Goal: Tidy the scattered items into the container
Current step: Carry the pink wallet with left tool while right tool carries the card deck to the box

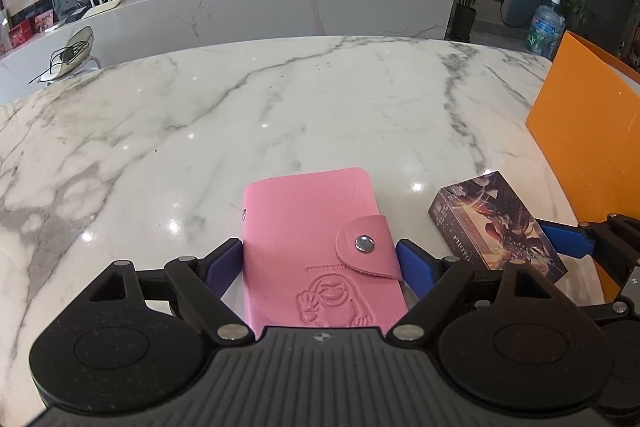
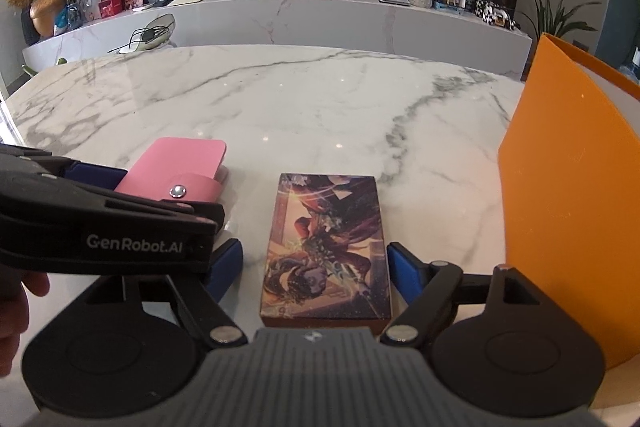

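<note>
A pink card wallet (image 1: 312, 243) with a snap flap lies on the marble table, between the blue pads of my left gripper (image 1: 320, 259). The pads touch both its sides. It also shows in the right wrist view (image 2: 180, 167), lifted at an angle in the left gripper. A picture card box (image 2: 326, 247) lies between the fingers of my right gripper (image 2: 316, 263); the right pad touches it and a gap stays on the left. The box also shows in the left wrist view (image 1: 496, 223). An orange container (image 2: 568, 187) stands at the right.
The marble table (image 1: 280, 115) stretches ahead of both grippers. The orange container's wall (image 1: 588, 147) stands close on the right. Beyond the table is a white counter with a heater, a router and ornaments.
</note>
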Demonstrator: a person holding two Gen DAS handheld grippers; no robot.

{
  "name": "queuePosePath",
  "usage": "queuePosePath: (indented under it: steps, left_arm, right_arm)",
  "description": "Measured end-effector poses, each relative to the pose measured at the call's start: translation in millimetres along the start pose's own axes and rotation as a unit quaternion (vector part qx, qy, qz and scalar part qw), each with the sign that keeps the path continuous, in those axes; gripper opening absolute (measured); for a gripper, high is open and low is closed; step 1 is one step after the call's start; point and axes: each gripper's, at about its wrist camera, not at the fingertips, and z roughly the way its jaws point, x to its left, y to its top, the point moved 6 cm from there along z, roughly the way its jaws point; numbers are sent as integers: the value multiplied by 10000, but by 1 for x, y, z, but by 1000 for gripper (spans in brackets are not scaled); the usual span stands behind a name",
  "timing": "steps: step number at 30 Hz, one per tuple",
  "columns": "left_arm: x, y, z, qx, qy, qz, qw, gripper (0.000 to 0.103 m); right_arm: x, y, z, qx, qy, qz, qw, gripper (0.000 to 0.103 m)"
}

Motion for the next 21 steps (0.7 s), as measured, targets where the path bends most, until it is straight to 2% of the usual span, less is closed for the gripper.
queuePosePath:
  steps: [3,5,6,10,21]
  left_arm:
    - [2,0,-2,7,-34,-57,10000,96]
    - [4,-2,-4,21,-40,-118,9999,96]
    - [5,-3,-6,36,-43,-147,9999,95]
    - [10,-11,-15,108,-55,-281,9995,95]
    - [12,-34,-68,28,189,-166,9997,95]
  right_arm:
    - [2,0,-1,-34,35,-47,10000,75]
    - [6,0,-3,-38,70,-97,9999,69]
    - [8,0,-4,-40,92,-126,9999,63]
    - [12,-2,-8,56,85,-110,9999,62]
    - [19,-23,-35,523,147,-75,9985,62]
